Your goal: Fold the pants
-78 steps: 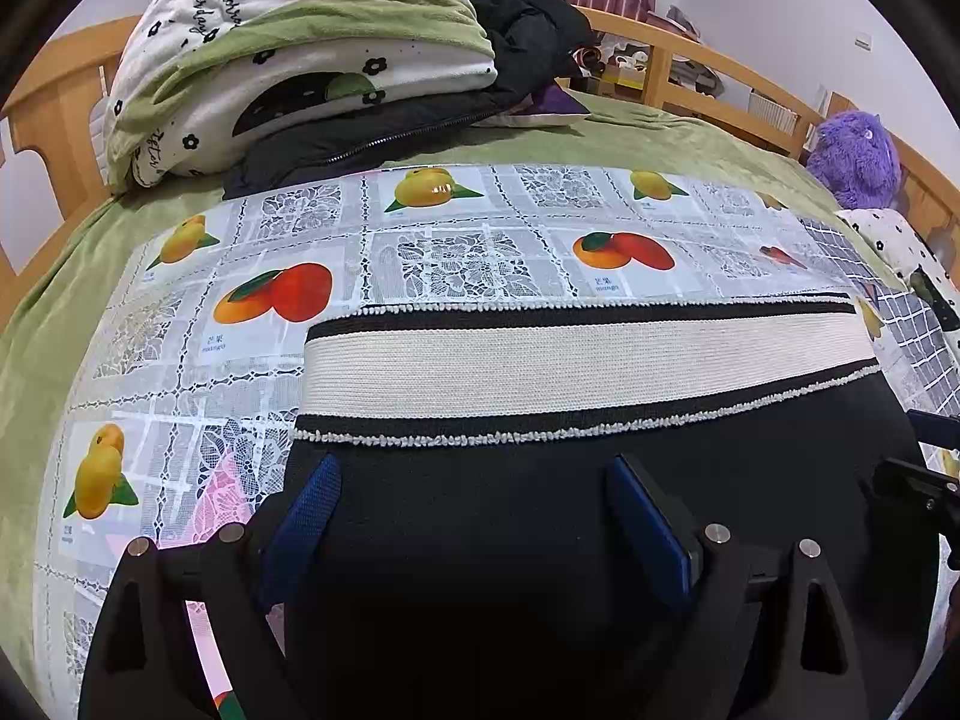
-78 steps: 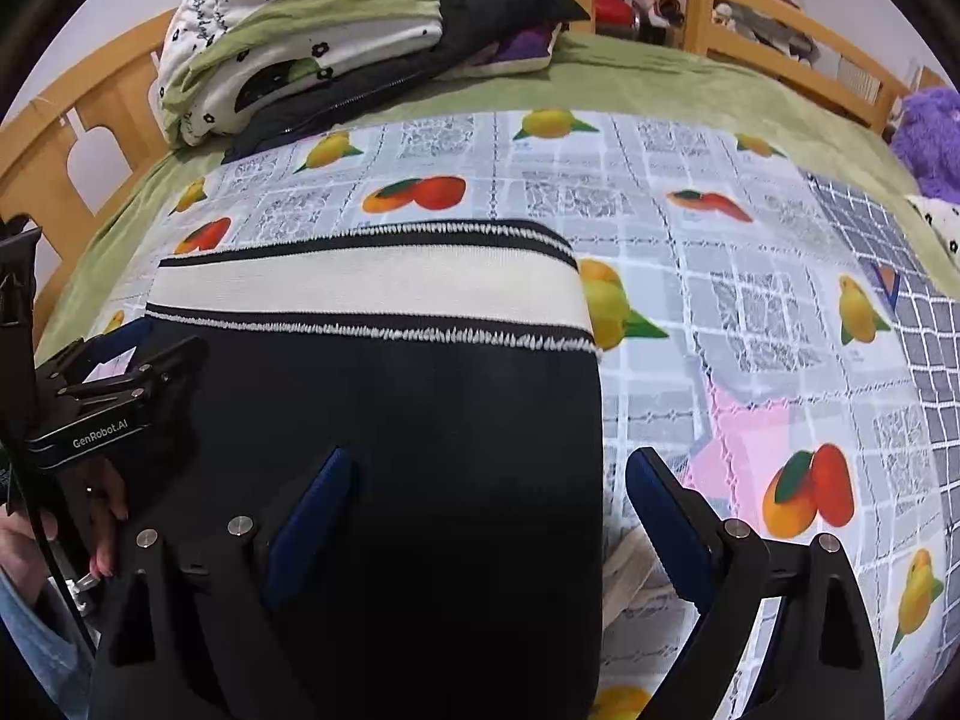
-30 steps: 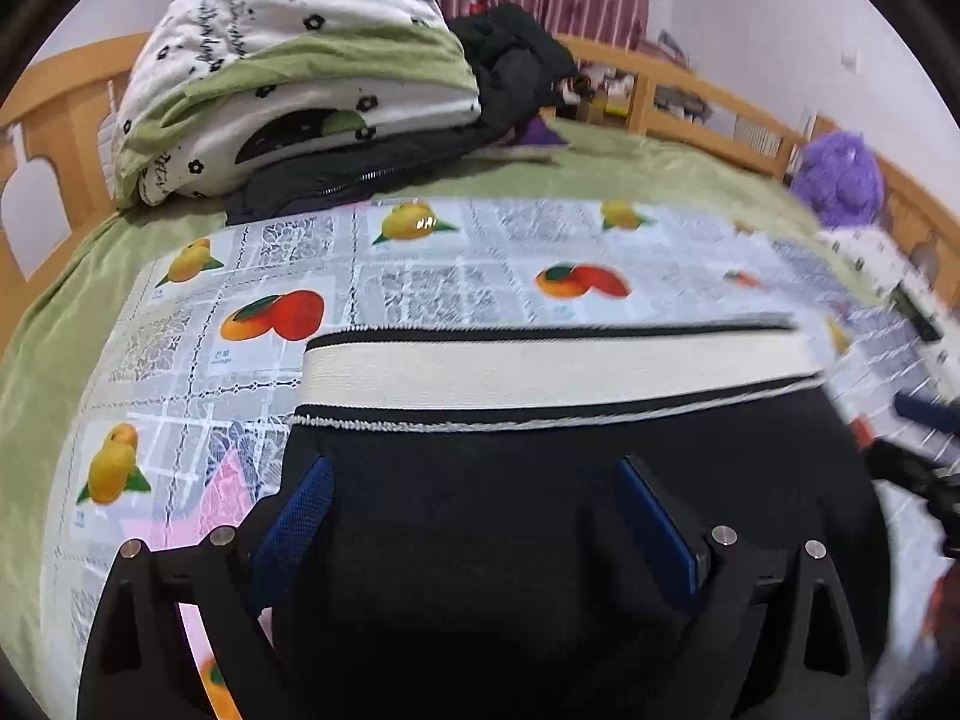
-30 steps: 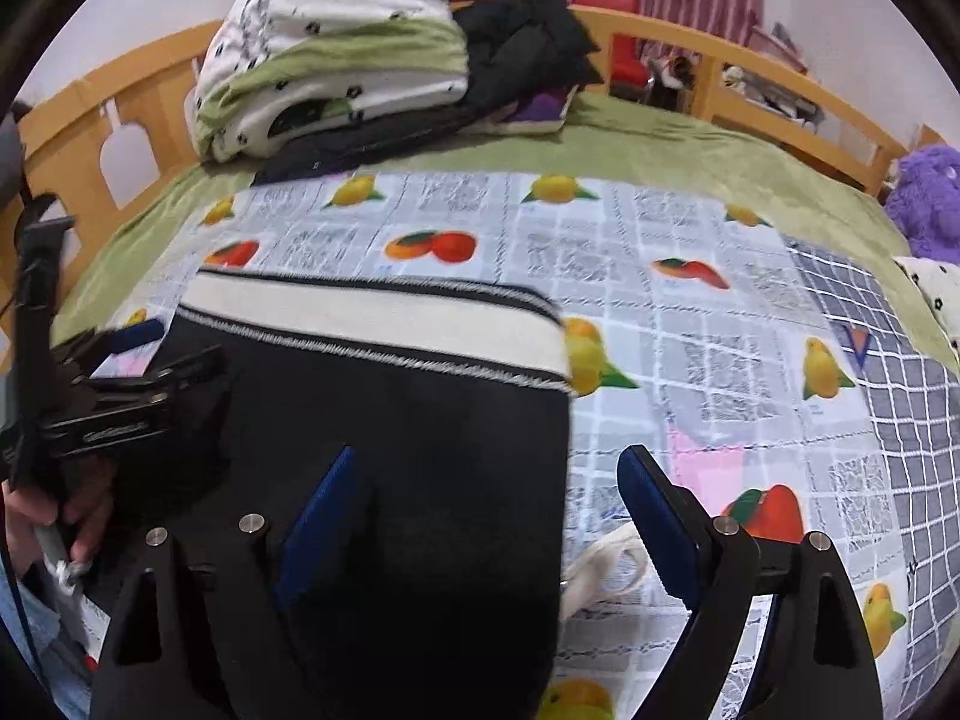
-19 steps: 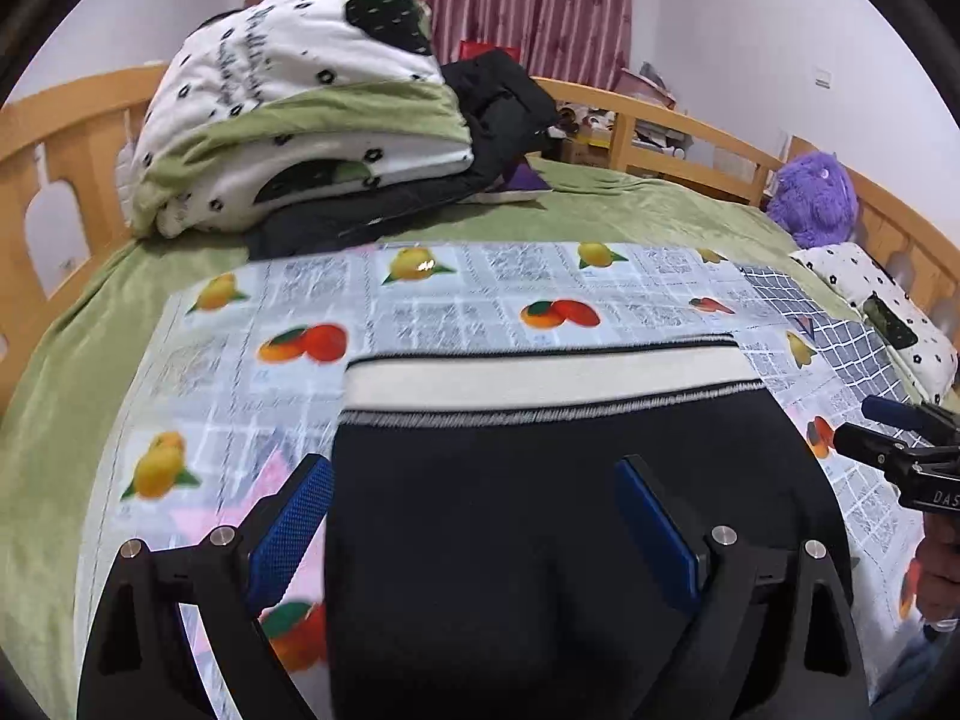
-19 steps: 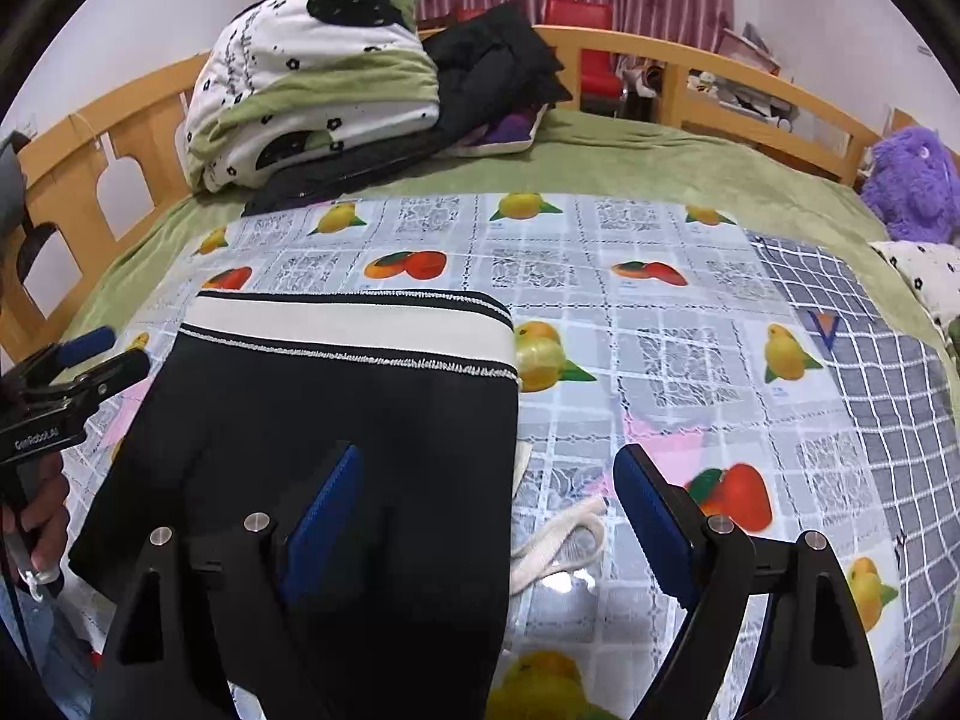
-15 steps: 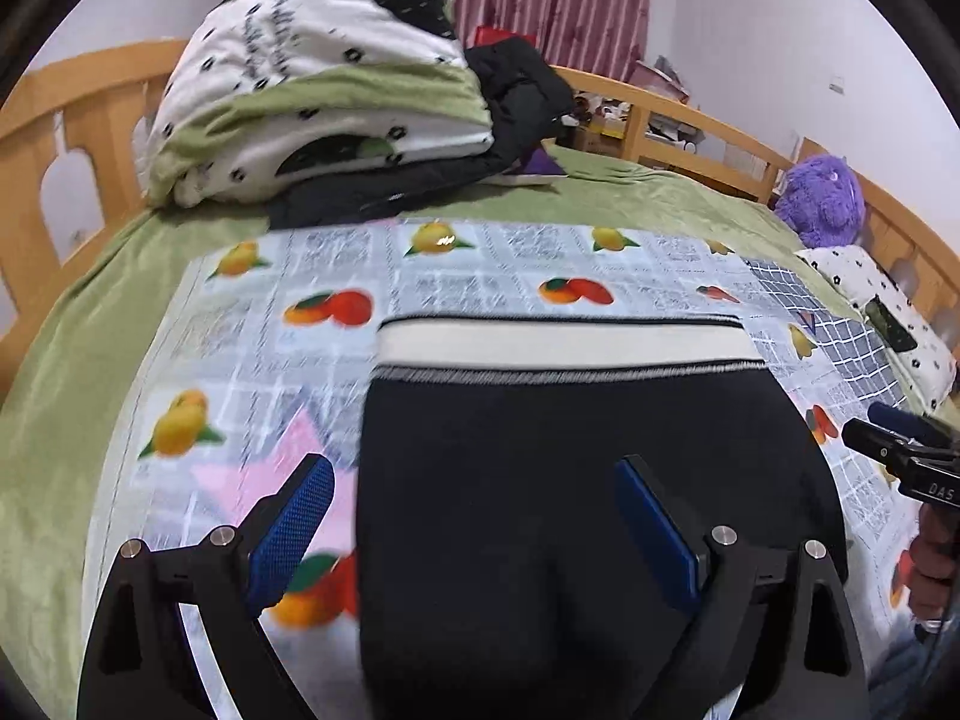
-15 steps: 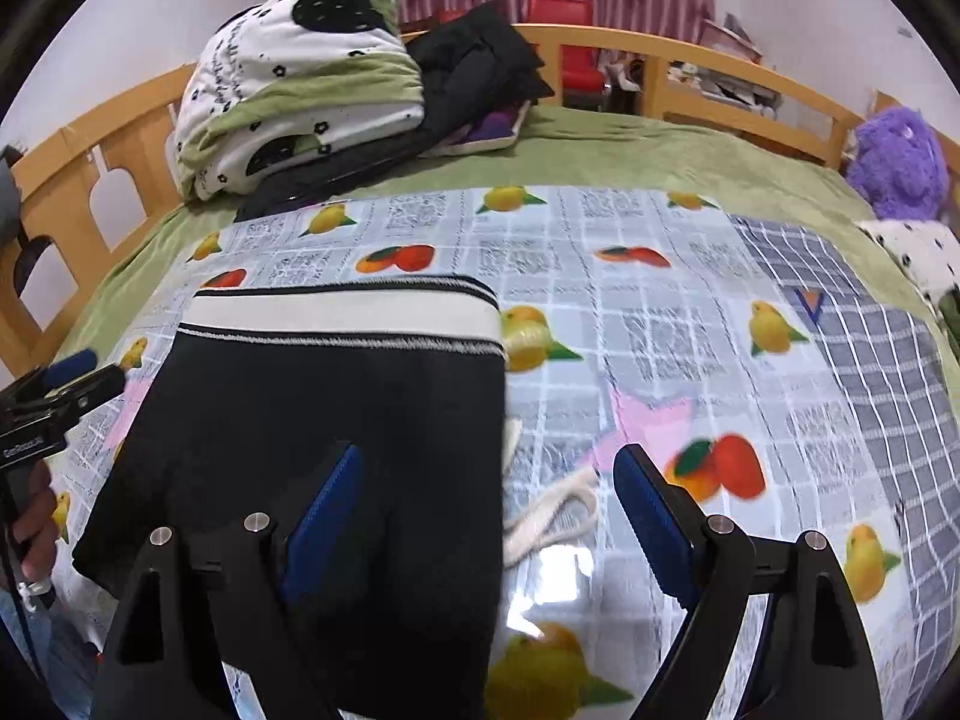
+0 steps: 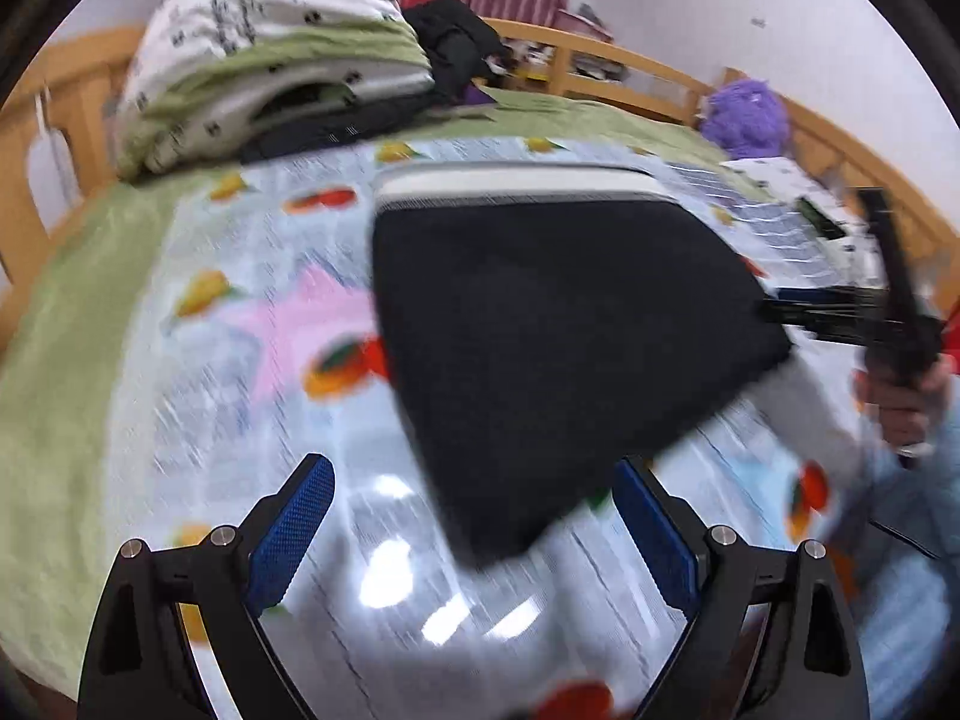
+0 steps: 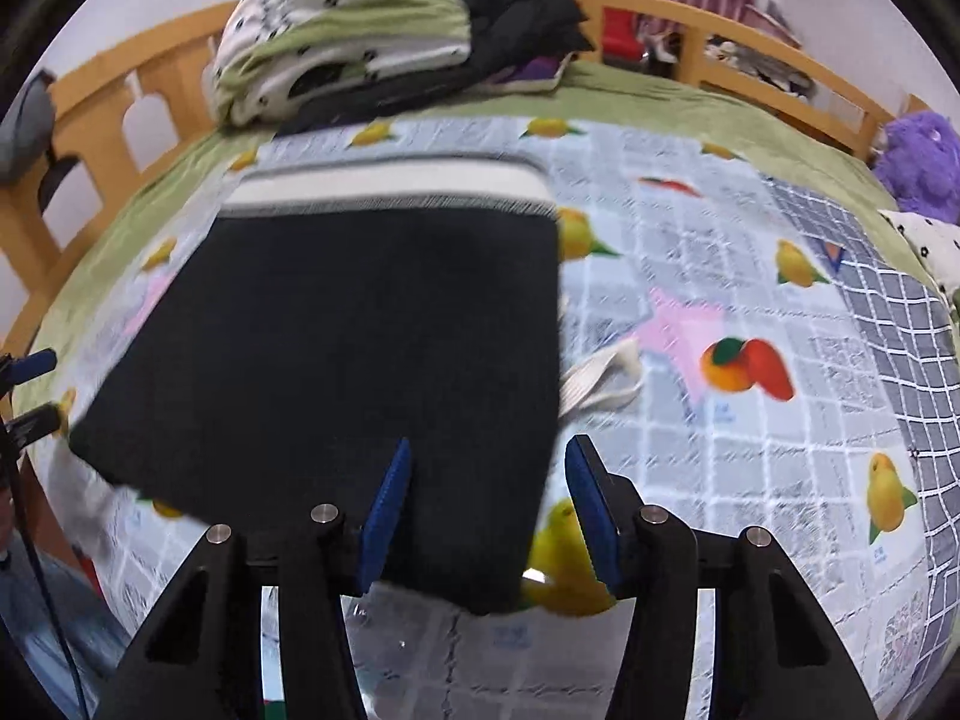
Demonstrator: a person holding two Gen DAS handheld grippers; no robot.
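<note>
The folded black pants (image 10: 360, 360) with a cream waistband (image 10: 390, 183) lie flat on the fruit-print sheet (image 10: 750, 276). My right gripper (image 10: 489, 516) hovers at their near right corner, jaws closing, with the corner between the pads but not pressed. A white drawstring (image 10: 600, 384) sticks out at the pants' right edge. In the left wrist view my left gripper (image 9: 474, 534) stands open over the near left corner of the pants (image 9: 540, 330). The right gripper (image 9: 840, 312) shows at the pants' right side, held by a hand (image 9: 900, 396). Both views are motion-blurred.
A pile of white and green bedding (image 10: 348, 30) and a black jacket (image 10: 522, 6) sit at the head of the bed. A wooden rail (image 10: 120, 108) runs round the bed. A purple plush toy (image 10: 918, 162) sits at the far right.
Both grippers drew back to the pants' near edge, the left one sliding leftward off the cloth. The right gripper's jaws narrowed around the near right corner.
</note>
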